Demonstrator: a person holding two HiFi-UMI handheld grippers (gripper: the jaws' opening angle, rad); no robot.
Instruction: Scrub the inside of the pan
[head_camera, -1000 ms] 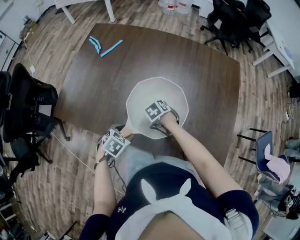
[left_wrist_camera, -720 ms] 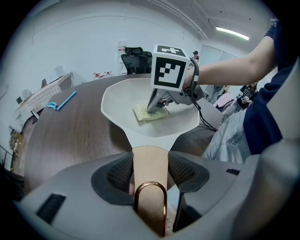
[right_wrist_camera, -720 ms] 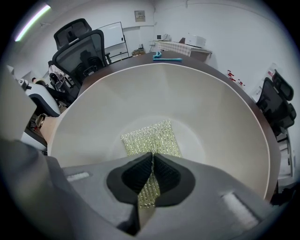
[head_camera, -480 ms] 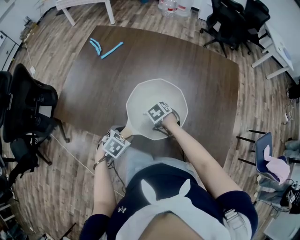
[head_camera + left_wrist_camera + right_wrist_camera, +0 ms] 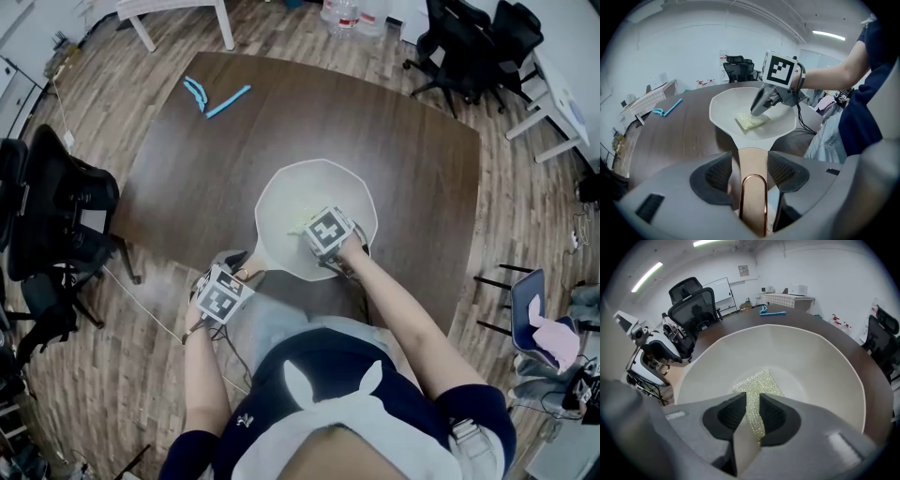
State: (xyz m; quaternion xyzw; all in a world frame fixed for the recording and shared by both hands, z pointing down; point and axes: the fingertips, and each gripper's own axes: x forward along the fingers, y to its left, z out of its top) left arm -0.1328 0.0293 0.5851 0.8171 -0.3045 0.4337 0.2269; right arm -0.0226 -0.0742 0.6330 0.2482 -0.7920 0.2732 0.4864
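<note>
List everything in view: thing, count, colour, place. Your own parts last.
pan: one, white, on the table's near edge.
scouring pad: one, yellow-green, flat on the pan's bottom.
pan handle: one, tan with copper loop, toward the person.
table: one, dark brown.
blue tools: two, blue, table's far left corner.
office chairs: several, black, around the table.
left gripper: one, grey, shut on the pan handle.
right gripper: one, grey, over the pan; jaws just opening, pad below their gap, not pinched.

Pan [image 5: 309, 187] was cream-white, handle [image 5: 752, 164] copper-tan. Scrub pad [image 5: 759, 383] was pale yellow-green, netted. Table [image 5: 422, 159] was dark brown woodgrain; far-left tools [image 5: 208, 96] light blue.
</note>
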